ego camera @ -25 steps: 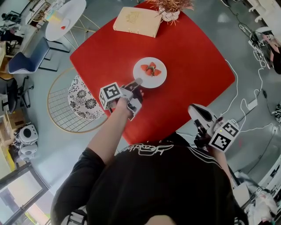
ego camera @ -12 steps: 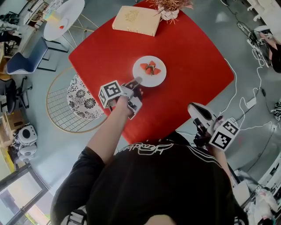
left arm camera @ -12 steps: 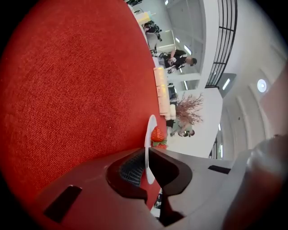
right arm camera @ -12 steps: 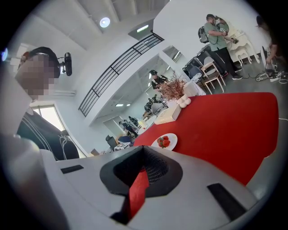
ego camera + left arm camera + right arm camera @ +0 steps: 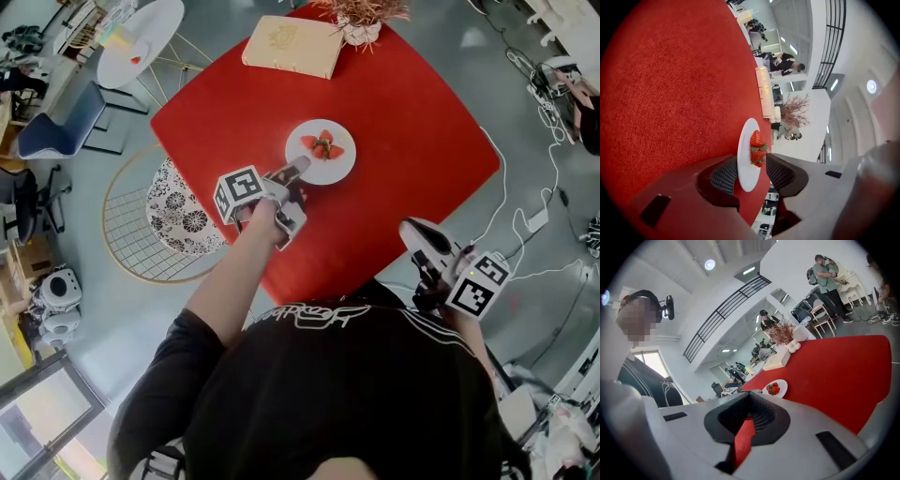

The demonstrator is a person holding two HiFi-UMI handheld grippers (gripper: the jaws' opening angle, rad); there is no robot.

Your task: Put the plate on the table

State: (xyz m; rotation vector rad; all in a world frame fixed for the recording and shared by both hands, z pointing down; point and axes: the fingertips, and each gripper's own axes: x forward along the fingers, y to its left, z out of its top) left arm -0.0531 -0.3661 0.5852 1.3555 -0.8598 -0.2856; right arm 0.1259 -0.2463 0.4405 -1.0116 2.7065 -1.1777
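A small white plate (image 5: 339,167) with strawberries (image 5: 322,146) lies flat on the red table (image 5: 412,141). My left gripper (image 5: 292,172) is at the plate's near-left rim. In the left gripper view the plate's edge (image 5: 747,176) stands between the two pads with a gap on each side, and the jaws are opening. The strawberries (image 5: 757,147) sit just past the jaws. My right gripper (image 5: 419,242) hangs off the table's near right edge, shut and empty (image 5: 749,416). From there the plate (image 5: 782,389) shows farther off on the table.
A cream book (image 5: 293,45) and a vase of dried flowers (image 5: 361,19) stand at the table's far side. A wire chair with a patterned cushion (image 5: 178,211) is left of the table. Cables (image 5: 534,220) lie on the floor at the right.
The left gripper stays at the plate's rim and its fingers look a little farther apart. The plate rests on the table. The right gripper has not moved.
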